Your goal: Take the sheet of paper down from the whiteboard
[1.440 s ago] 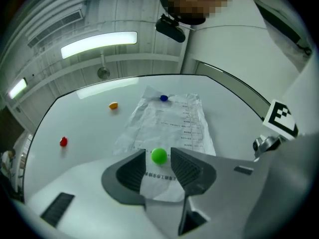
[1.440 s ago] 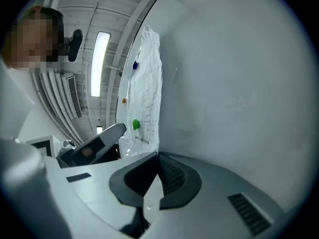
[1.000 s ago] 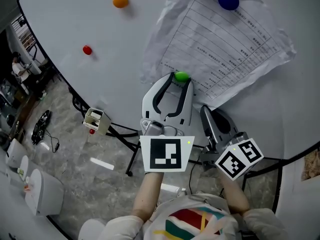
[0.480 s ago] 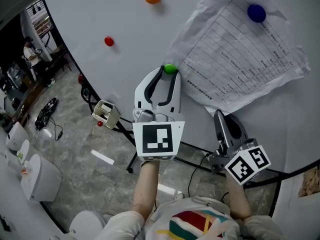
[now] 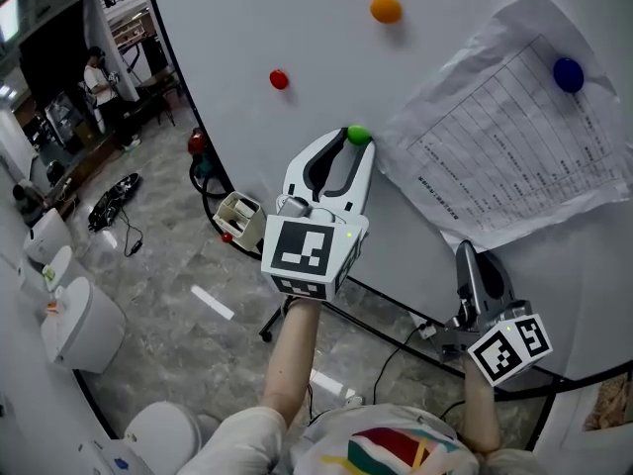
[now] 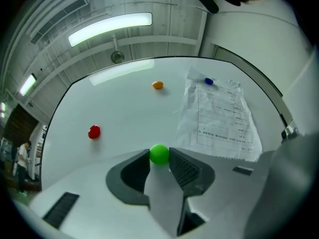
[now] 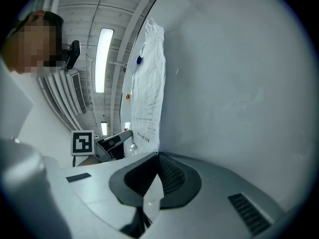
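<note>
Sheet of paper (image 5: 514,137) is up on the whiteboard (image 5: 247,8), right part of the head view, crinkled, printed table facing out. 1 blue magnet (image 5: 568,73) sits on it near its upper right. Its lower-left corner has no magnet on it.

Green magnet (image 5: 358,135) is just left of that corner, clear of the paper edge. It sits between the 2 jaws of the left hand-held gripper (image 5: 354,143), and both pads press on it, jaws only as wide as the magnet. Cannot tell if the magnet touches the board.

Left forearm reaches up from the bottom centre of the head view, stretched out toward the board. That gripper points up and a little right, and its marker cube (image 5: 302,250) faces the camera.

Right hand-held gripper (image 5: 469,256) is low at the right, under the paper's bottom edge and apart from it. Jaws are fully together with nothing between them, tips aimed up along the board. Right forearm comes up from the bottom right corner, bent in close to the body, with its marker cube (image 5: 509,344) nearest the camera.

Orange magnet (image 5: 386,9) and red magnet (image 5: 279,79) are on bare board to the left of the paper, well apart from both grippers.
</note>
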### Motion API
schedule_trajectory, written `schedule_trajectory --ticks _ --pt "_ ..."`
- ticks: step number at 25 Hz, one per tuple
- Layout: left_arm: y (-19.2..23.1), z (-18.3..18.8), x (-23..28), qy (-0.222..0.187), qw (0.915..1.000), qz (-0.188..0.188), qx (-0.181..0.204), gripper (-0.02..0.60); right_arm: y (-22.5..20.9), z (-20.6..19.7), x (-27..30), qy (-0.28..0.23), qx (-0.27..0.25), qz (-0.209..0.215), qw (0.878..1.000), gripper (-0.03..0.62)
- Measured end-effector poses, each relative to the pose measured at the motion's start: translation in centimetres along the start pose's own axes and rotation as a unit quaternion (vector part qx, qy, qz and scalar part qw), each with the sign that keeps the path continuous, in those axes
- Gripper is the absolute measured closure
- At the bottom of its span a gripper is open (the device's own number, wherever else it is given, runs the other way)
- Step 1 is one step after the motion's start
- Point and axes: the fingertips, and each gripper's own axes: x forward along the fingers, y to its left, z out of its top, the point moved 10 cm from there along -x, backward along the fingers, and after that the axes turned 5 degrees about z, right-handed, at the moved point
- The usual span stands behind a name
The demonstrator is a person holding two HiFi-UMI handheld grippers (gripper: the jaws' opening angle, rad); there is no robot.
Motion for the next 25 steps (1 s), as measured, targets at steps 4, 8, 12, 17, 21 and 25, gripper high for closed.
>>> schedule_trajectory --ticks 4,8,12,17,21,25 --pt "1.1 -0.4 0.3 -0.008 0.9981 -0.019 -0.058 0.414 -0.2 0.2 -0.3 0.001 -0.007 -0.006 1.0 0.579" --pt "1.3 -0.7 0.3 -0.022 0.9972 -0.02 -0.068 0.414 -0.3 0.4 -0.3 0.004 -0.01 -0.005 1.0 0.579" --pt "1.1 -0.7 0.2 -0.026 0.9981 0.003 -0.055 0.395 -0.3 0.4 -0.5 0.001 -0.006 -0.006 1.0 0.579" --pt "1.1 -0.5 0.1 -0.025 0.9988 0.018 -0.037 0.367 -0.4 0.5 -0.7 0.0 -0.004 -0.006 1.0 0.579" --pt "0.5 0.1 -0.3 -0.024 0.9988 0.043 0.01 0.367 -0.5 0.5 -0.7 -0.001 -0.004 -0.006 1.0 0.58" --pt "-1.2 3.8 -2.2 -0.108 0.9929 0.05 0.007 0.368 -0.4 0.5 -0.7 0.003 -0.005 -0.003 1.0 0.58"
